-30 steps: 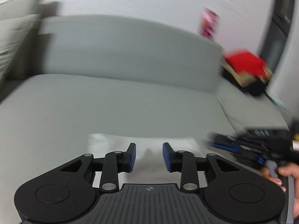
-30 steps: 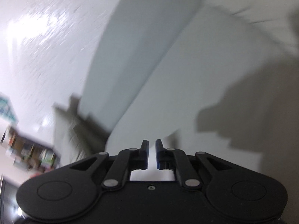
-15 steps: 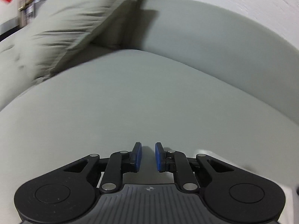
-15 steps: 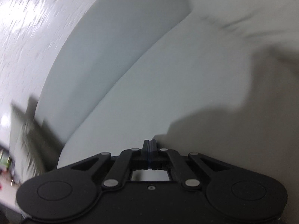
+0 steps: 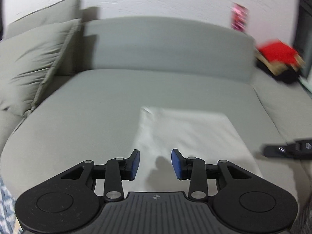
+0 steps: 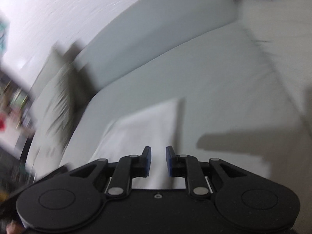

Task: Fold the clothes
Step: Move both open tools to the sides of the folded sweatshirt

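A white folded garment lies flat on the grey sofa seat. It also shows in the right wrist view. My left gripper is open and empty, hovering over the garment's near left part. My right gripper is open and empty, over the garment's near edge. The right gripper's black body shows at the right edge of the left wrist view. Both views are motion-blurred.
Two grey cushions lean at the sofa's left end. The backrest runs behind the seat. A red cloth on a box sits at the far right corner. A pink item hangs on the wall.
Both grippers were nearly shut half a second ago and now stand open. Both cameras pulled back, so the white garment lies in full view in front of the fingers.
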`<state>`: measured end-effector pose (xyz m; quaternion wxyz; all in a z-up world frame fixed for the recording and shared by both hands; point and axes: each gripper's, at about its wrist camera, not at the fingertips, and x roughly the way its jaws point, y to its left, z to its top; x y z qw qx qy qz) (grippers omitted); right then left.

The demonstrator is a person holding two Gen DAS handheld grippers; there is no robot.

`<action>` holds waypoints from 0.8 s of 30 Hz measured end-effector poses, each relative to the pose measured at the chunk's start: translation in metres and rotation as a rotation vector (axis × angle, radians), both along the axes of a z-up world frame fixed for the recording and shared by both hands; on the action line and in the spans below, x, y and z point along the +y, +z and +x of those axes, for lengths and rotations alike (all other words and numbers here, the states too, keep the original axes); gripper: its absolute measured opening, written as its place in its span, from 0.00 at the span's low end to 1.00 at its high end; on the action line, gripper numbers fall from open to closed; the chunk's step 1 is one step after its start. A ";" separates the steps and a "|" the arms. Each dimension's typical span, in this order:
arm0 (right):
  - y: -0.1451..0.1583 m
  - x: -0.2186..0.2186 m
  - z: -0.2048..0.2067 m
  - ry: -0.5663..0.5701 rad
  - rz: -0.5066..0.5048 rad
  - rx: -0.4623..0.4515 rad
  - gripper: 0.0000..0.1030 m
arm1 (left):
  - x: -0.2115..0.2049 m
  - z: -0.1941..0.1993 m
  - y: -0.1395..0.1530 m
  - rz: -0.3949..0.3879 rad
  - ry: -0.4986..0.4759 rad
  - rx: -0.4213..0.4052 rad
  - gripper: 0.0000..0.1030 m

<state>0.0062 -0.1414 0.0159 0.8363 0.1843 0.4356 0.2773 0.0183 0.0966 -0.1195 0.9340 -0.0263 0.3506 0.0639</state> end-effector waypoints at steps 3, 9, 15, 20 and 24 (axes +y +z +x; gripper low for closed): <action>0.002 0.029 -0.030 0.140 -0.116 -0.092 0.17 | -0.028 -0.006 -0.016 0.079 -0.056 0.031 0.22; -0.003 0.068 -0.076 0.251 -0.427 -0.259 0.17 | -0.037 -0.010 -0.040 0.186 -0.063 0.213 0.24; 0.009 0.039 -0.085 0.292 -0.478 -0.182 0.18 | -0.009 -0.036 -0.032 0.125 -0.041 0.345 0.26; 0.025 0.006 -0.084 0.230 -0.314 -0.080 0.37 | 0.023 -0.058 0.005 0.070 0.009 0.091 0.36; 0.035 -0.012 -0.067 0.116 -0.156 -0.062 0.51 | 0.053 -0.053 0.012 0.003 0.105 -0.080 0.41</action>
